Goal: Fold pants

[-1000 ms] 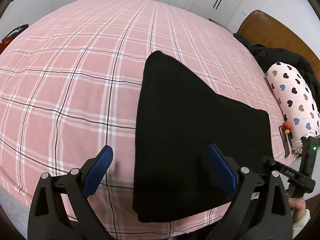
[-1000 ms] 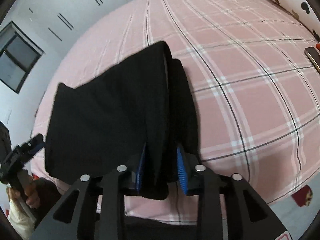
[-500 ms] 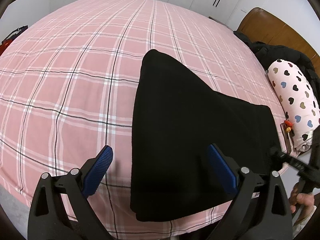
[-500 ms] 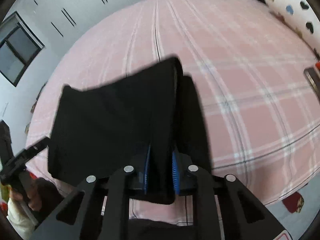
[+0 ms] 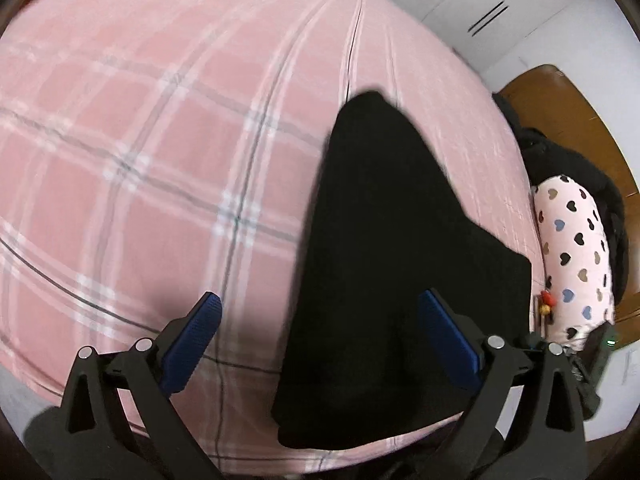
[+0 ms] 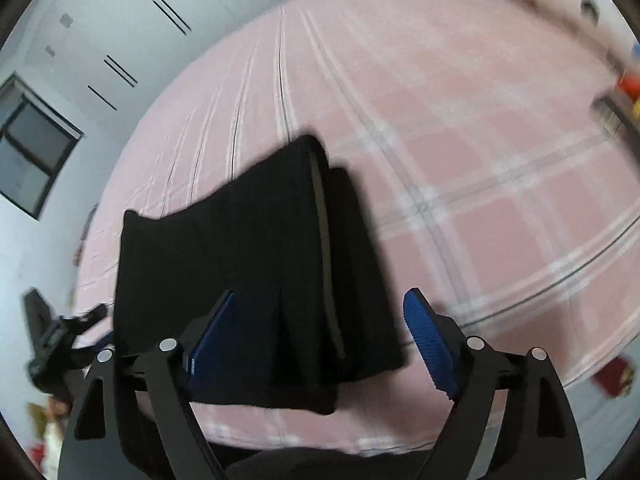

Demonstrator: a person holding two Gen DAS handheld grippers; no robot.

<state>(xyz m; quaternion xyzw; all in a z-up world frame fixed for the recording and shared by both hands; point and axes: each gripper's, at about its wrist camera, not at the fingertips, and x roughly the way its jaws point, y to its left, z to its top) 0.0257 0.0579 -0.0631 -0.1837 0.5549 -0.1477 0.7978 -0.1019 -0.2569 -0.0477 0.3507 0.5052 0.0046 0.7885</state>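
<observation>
Pink bed (image 5: 140,160), pillow (image 5: 576,256) left view only

A pink plaid bedsheet (image 5: 140,168) covers the bed. A heart-print pillow (image 5: 576,252) lies by the wooden headboard (image 5: 560,100), white wardrobe doors (image 6: 132,12) behind

This is a bedroom in a home. A wide bed (image 5: 160,140) fills most of both views, spread with a pink sheet checked in white and dark lines. At its right end a brown wooden headboard (image 5: 560,96) stands against the wall, with a pale pillow (image 5: 572,256) printed with small hearts lying before it and dark clothing (image 5: 568,160) heaped beside. Along the far wall run white wardrobe doors (image 6: 132,40) with slim dark handles, and a dark-framed window (image 6: 32,148) sits at far left.
</observation>
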